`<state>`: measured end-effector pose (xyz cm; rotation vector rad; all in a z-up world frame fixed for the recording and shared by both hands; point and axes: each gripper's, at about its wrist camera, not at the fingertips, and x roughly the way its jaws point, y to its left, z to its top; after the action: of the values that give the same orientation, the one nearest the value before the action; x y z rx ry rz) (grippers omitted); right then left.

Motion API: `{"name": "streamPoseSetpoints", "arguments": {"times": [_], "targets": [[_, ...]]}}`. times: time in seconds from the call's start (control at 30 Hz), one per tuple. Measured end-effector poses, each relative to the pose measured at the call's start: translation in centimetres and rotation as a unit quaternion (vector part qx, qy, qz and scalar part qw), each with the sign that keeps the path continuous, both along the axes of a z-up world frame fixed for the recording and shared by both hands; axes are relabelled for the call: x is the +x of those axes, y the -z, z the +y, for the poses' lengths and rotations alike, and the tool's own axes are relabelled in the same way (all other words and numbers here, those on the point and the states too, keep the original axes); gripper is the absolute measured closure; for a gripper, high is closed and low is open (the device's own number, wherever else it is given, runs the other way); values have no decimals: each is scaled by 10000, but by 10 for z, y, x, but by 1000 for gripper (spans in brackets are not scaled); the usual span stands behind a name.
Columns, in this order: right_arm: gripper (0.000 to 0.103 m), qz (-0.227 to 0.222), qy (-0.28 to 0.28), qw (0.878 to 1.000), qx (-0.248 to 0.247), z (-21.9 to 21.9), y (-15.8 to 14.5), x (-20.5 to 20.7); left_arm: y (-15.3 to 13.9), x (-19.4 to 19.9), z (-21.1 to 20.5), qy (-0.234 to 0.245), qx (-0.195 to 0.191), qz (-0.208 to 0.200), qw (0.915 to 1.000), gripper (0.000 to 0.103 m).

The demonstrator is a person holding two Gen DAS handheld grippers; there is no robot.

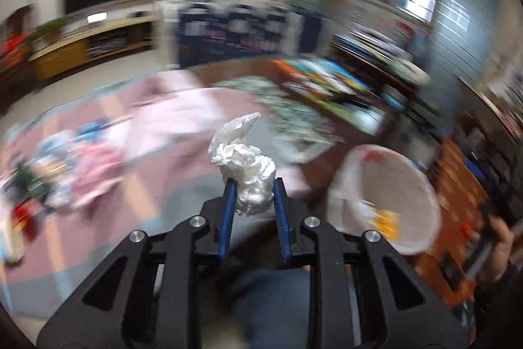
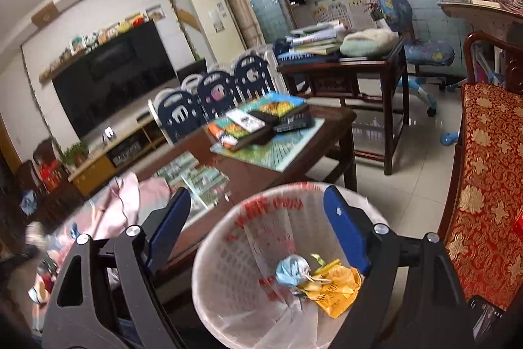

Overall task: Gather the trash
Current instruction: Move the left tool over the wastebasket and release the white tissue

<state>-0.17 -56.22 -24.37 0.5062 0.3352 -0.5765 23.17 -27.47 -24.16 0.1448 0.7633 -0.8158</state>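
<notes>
left gripper (image 1: 251,190): blue fingers (image 1: 228,205) pinched on a crumpled white tissue wad (image 1: 246,175); most of the wad sticks out past the tips, so the hold looks light but enough for a carry.
tissue location: in the air over the cluttered coffee table (image 1: 183,126), not yet over the bin.
trash bin (image 1: 389,198): white bag-lined basket on the floor, low right in the left view. Likely the drop target.
bin contents: blue mask (image 2: 292,270) and yellow wrapper (image 2: 336,290) already inside.
right gripper (image 2: 258,234): jaws spread wide, holding nothing, poised above the bin mouth (image 2: 248,205). Idle, or ready to steady it.
left view: heavy motion blur; table items unreadable.
</notes>
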Motion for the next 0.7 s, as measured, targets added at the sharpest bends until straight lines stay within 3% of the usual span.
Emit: {"name": "streamPoseSetpoints", "arguments": {"times": [0.07, 0.13, 0.17, 0.23, 0.3, 0.4, 0.53, 0.63, 0.7], "targets": [[20, -205, 34, 9998, -35, -4, -16, -9, -2, -26, -72, 797, -16, 125, 9967, 78], [19, -350, 52, 9993, -95, -2, -30, -21, 3, -42, -122, 1281, 18, 331, 9912, 72], [19, -417, 57, 9990, -122, 0, -35, -24, 9, -48, -144, 1512, 99, 489, 9872, 51], [19, -531, 47, 9984, -181, 3, -42, -31, 25, -56, -177, 1733, 499, 634, 9816, 23], [19, -535, -82, 9983, -215, 10, -43, -32, 31, -59, -174, 1488, 668, 375, 9859, 23], [19, -408, -345, 9983, -250, 22, -35, -21, 24, -51, -129, 1187, 439, 375, 9912, 18], [19, -215, -960, 9950, -192, 58, -20, 15, -3, -38, -21, 373, 320, -442, 9978, 10], [19, -185, -1604, 9865, -287, 102, -21, 52, -19, -25, 67, -566, 424, -1039, 9921, 7], [19, -229, -2105, 9762, -478, 138, -25, 82, -26, -18, 129, -1330, 477, -1239, 9822, 7]]}}
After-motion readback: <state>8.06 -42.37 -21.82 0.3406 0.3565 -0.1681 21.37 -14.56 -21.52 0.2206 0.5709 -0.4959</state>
